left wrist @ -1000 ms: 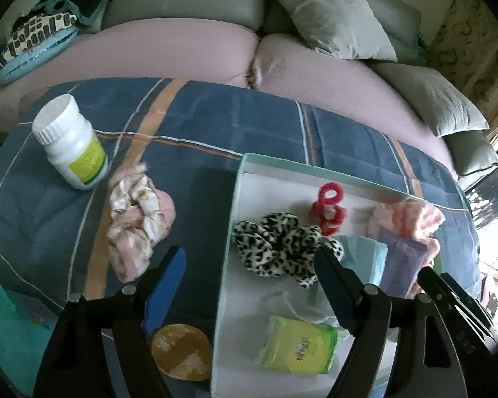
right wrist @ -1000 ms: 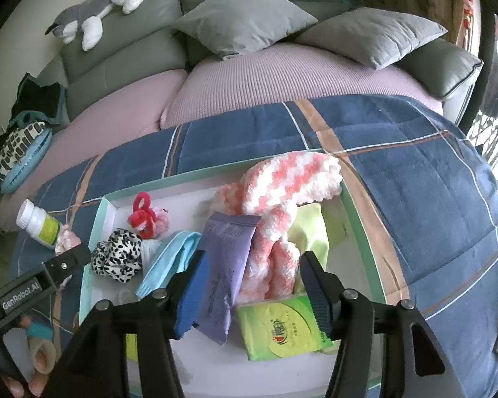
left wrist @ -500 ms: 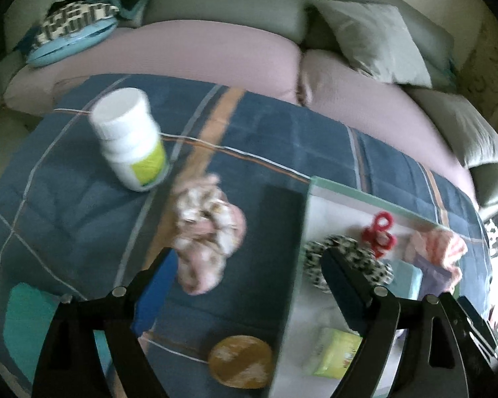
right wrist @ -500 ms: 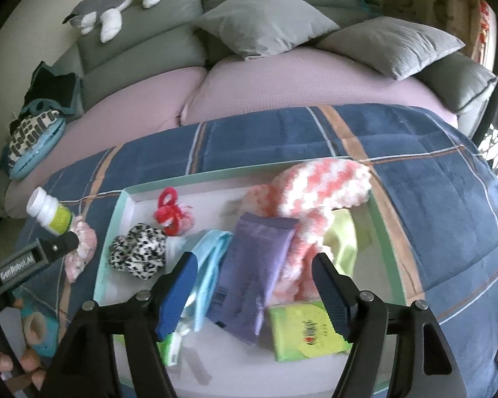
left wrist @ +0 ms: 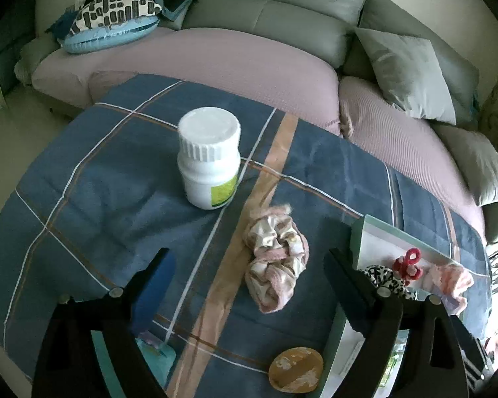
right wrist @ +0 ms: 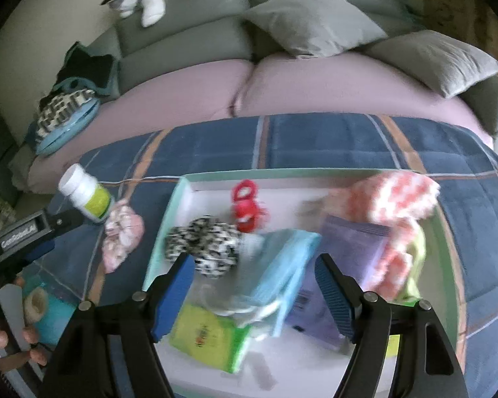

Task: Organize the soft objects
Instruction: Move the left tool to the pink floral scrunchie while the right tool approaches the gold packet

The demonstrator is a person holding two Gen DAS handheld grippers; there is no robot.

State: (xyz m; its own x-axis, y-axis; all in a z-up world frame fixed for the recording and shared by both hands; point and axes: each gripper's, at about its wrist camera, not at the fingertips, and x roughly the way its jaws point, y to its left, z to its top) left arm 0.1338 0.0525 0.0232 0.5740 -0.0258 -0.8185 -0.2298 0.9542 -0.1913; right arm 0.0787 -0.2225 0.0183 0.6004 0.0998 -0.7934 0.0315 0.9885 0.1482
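We are lining the left gripper (left wrist: 245, 265) up on the pink scrunchie (left wrist: 275, 265), the one soft thing lying outside the tray (left wrist: 360, 238), just to the tray's left on the plaid blanket (left wrist: 116, 182). The left fingers (left wrist: 340, 265) are spread wide with nothing between them, and the scrunchie is sitting inside that gap, nearer the finger on the tray side.

Going left to right, with the tray as our mark: well to its left the white pill bottle (left wrist: 210, 165) is standing upright, beyond the scrunchie and apart from it. A round tan disc (left wrist: 295, 369) is lying close to the tray's left wall, on the near side. To do this grasp well, we are judging that the gripper should come down centred on the bunched fabric, keeping the tray-side finger clear of the tray wall, and close deep enough that the loose folds do not slip out.

Inside the tray, the leopard scrunchie (right wrist: 204, 245) is sitting by the left wall, the red hair tie (right wrist: 245, 205) behind it, then a light blue pouch (right wrist: 282, 265) and a purple packet (right wrist: 348, 248), with the pink-and-white knit (right wrist: 401, 199) at the right end. The right gripper (right wrist: 252, 285) is hovering over the tray's near half, its fingers (right wrist: 174, 292) also apart and holding nothing; that view is blurred.
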